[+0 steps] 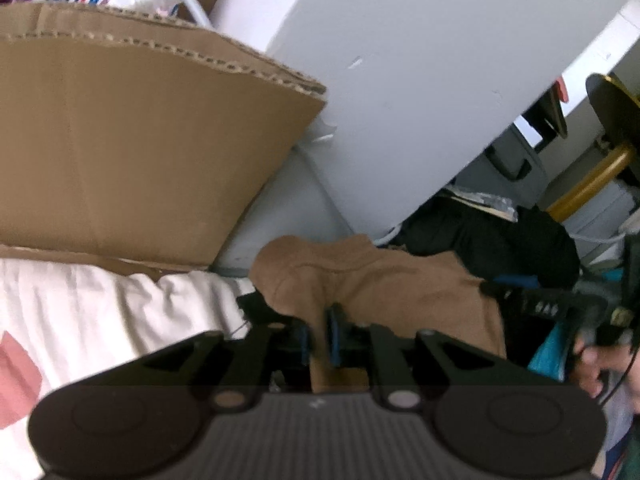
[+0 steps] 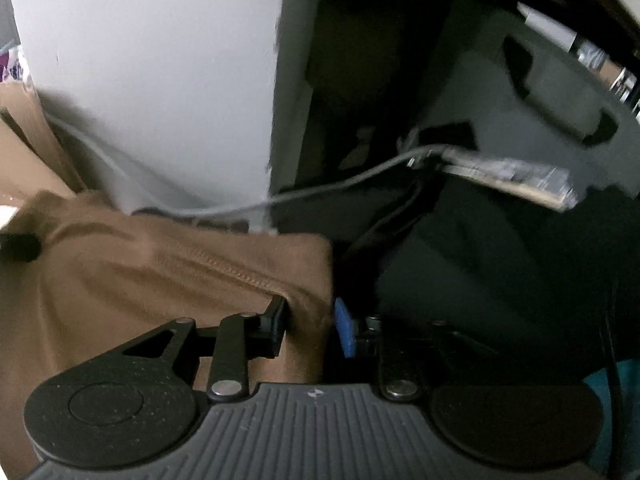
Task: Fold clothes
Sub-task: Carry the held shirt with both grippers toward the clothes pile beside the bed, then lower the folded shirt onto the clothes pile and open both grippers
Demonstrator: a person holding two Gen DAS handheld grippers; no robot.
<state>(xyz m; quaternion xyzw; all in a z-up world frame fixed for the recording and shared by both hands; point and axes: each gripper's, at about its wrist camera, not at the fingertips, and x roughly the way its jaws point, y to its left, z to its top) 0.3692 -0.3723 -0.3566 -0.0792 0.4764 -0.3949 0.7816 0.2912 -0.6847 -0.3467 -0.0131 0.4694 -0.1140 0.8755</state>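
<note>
Both grippers — left gripper (image 1: 318, 338) & right gripper (image 2: 310, 326) — clamped on brown garment (image 1: 384, 284), held aloft.

A plain tan garment (image 1: 384, 280), brown cardboard box (image 1: 132, 152), and white bedding (image 1: 100, 312) with seemingly pink patches.

Surface: a bed (image 1: 60, 312) covered with a white sheet, rumpled into soft folds, seen in the left wrist view.
Sheet print: a pink patch (image 1: 16, 376) at the left edge.
Cardboard box (image 1: 132, 148): stands on the sheet at the far side, its brown wall upright and its lower flap lying flat on the sheet.
Brown garment (image 1: 384, 284): just right of the box; whether it rests on the bed cannot be told.
Black clothing (image 1: 500, 240): heaped beyond the brown garment; its support is hidden.
</note>
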